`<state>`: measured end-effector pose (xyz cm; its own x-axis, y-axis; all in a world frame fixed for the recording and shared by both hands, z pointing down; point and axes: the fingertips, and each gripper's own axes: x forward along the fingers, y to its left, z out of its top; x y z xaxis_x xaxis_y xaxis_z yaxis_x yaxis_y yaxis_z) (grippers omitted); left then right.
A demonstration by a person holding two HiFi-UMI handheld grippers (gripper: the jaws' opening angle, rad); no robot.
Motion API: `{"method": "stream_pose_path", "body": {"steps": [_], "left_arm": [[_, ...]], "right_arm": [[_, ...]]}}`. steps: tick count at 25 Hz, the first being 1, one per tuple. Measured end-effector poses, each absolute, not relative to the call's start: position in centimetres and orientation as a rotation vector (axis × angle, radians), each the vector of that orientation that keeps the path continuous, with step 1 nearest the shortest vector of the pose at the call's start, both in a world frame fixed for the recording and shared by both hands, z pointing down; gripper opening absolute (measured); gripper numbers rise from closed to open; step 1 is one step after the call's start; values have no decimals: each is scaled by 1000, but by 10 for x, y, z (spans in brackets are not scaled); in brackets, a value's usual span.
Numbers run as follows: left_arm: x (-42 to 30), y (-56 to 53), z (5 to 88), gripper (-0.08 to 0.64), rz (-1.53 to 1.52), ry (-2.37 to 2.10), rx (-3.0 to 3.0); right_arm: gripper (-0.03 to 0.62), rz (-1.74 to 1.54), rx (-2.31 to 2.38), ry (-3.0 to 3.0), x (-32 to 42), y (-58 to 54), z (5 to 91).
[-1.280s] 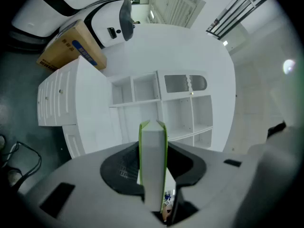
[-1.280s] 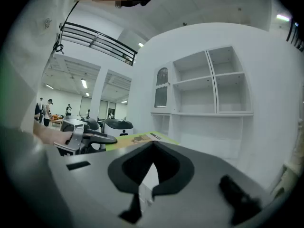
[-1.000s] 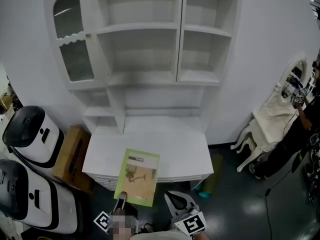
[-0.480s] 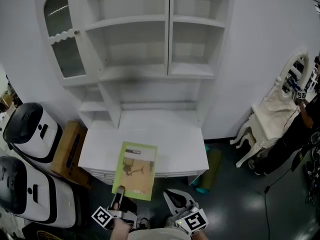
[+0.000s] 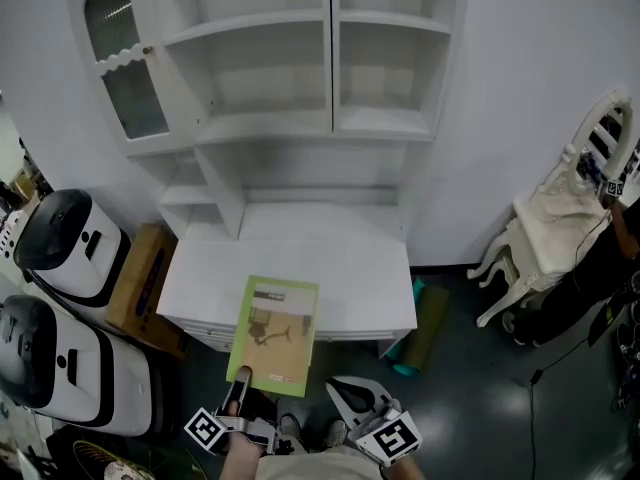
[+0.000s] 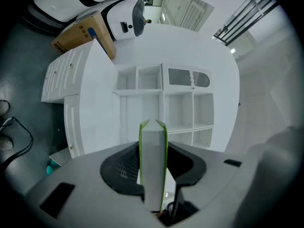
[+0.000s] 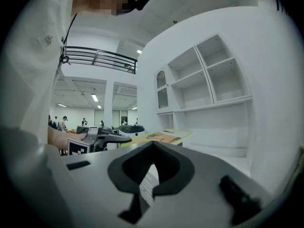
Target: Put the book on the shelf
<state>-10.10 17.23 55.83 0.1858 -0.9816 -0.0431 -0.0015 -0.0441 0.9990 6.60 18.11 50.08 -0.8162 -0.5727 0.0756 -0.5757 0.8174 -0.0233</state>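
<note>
A thin book with a green cover (image 5: 274,335) is held flat over the front edge of the white desk (image 5: 330,268). My left gripper (image 5: 243,384) is shut on the book's near edge. In the left gripper view the book (image 6: 153,175) shows edge-on between the dark jaws of the left gripper (image 6: 153,148). The white shelf unit (image 5: 330,118) rises behind the desk with bare compartments. My right gripper (image 5: 340,390) hangs to the right of the book, shut with nothing in it. In the right gripper view, the right gripper (image 7: 153,145) has its tips together, with the book (image 7: 164,136) and shelf (image 7: 209,84) beyond.
Two white and black machines (image 5: 60,258) and a cardboard box (image 5: 140,288) stand left of the desk. A white chair (image 5: 560,228) and a person in dark clothes (image 5: 600,268) are at the right. A green roll (image 5: 425,318) lies on the floor by the desk.
Both grippers and the book have moved slightly forward toward the desk and shelf. The left grip on the book is unchanged, and the right gripper stays shut.
</note>
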Motion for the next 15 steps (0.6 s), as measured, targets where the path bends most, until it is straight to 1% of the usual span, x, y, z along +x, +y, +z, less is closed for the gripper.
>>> {"method": "stream_pose_path", "body": {"steps": [6,15], "left_arm": [[-107,170,559,146,-1102,-1064,1326],[-121,133,568,146,-1087,-1032,1321]], "right_arm": [[12,41,910,-2896,64,178,509],[12,9,987,-2843,56,150,513]]}}
